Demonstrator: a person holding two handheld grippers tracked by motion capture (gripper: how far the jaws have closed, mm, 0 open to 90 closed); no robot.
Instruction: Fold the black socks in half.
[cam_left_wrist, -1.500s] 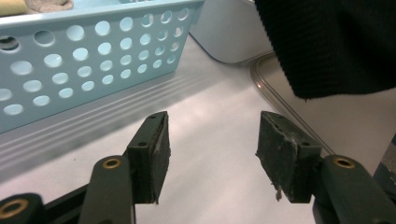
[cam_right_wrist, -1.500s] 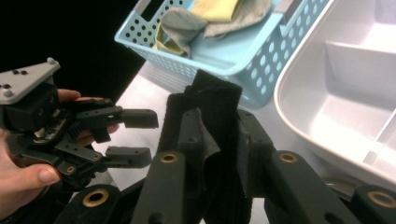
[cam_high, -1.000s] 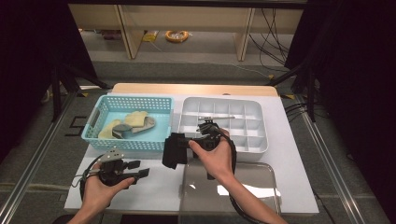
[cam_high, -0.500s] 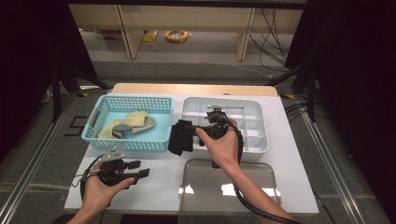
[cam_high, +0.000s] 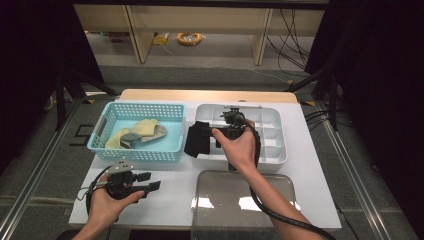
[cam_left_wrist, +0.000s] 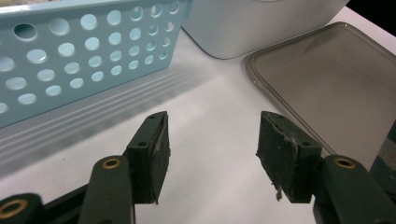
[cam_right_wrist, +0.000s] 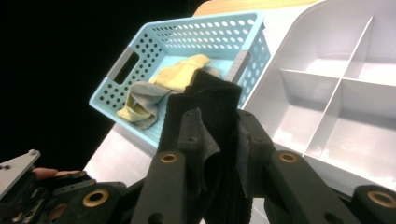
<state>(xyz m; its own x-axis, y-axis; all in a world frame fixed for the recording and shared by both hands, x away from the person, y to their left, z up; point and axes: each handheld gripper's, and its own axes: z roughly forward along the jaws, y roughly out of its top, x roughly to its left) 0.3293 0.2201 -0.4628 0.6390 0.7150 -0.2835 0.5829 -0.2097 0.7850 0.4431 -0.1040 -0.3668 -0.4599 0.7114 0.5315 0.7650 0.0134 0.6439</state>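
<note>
1. So, the right hand-held gripper (cam_high: 207, 136) is clamped on a black sock (cam_high: 197, 140), and since a second ago it has carried it from the bench (cam_high: 310, 165) near the basket (cam_high: 175, 111) up to the left edge of the white organizer (cam_high: 277, 150).
2. Now the sock hangs half over the organizer's rim, half over the bench, not in any compartment yet.
3. Looks like the job is sorting socks out of the basket into the organizer, with a yellow sock (cam_high: 144, 127) and a grey sock (cam_high: 131, 139) left inside.
4. Left hand-held gripper (cam_high: 150, 182) hasn't budged, jaws apart and empty, low over the bench near the clear lid (cam_high: 245, 197).
</note>
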